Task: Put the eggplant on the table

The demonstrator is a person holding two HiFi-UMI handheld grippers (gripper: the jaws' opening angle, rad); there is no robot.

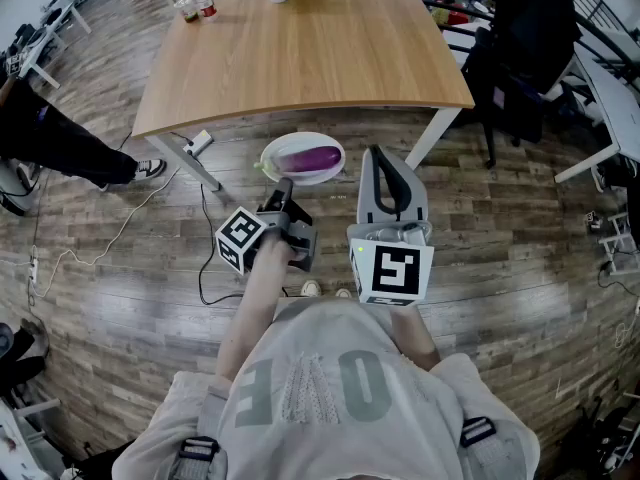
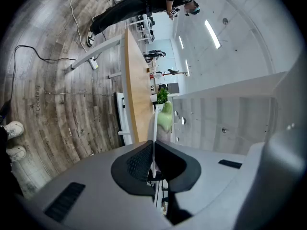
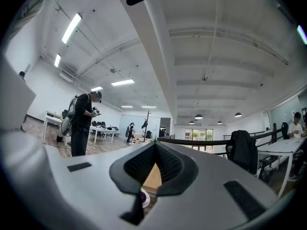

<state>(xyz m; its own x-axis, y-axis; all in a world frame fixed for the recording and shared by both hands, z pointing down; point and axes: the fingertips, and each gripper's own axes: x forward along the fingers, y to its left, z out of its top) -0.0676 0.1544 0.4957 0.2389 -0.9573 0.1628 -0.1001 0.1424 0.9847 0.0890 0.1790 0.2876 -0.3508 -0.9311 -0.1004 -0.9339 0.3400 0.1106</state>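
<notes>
The left gripper [image 1: 283,184] has its fingers clamped on the near rim of a white plate [image 1: 300,136]. The purple eggplant [image 1: 310,156] lies on the plate, just past those fingertips. The right gripper [image 1: 375,153] has its fingers pressed together and empty, to the right of the plate. The wooden counter [image 1: 300,48] lies farther ahead.

Head view steeply down on table [image 1: 300,58], gripper views roughly level, all sharing it
</notes>
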